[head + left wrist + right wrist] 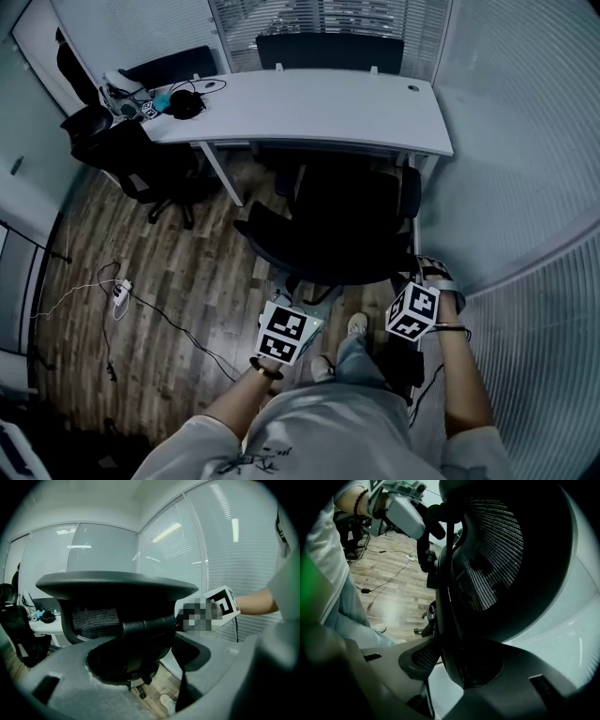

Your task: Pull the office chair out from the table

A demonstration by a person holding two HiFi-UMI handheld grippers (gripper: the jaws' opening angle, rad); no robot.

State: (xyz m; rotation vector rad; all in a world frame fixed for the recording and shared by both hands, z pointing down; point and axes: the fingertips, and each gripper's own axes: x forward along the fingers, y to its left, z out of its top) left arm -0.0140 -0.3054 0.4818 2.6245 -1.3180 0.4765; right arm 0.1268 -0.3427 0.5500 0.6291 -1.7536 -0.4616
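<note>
A black mesh office chair [337,225] stands just off the front edge of the white table [309,108], its back toward me. My left gripper [296,302] is at the left end of the backrest's top rim and my right gripper [405,283] at the right end. In the left gripper view the grey jaws [140,667] close round the dark backrest frame [117,588], with the right gripper's marker cube [221,605] beyond. In the right gripper view the jaws [454,667] clamp the edge of the mesh back [492,564], and the left gripper [405,513] grips the rim farther along.
A second black chair [141,159] stands at the table's left end, and a third [328,52] behind it. Headphones [186,101] lie on the table. A power strip with cables [120,292] is on the wooden floor at left. A glass wall [525,187] runs close on the right.
</note>
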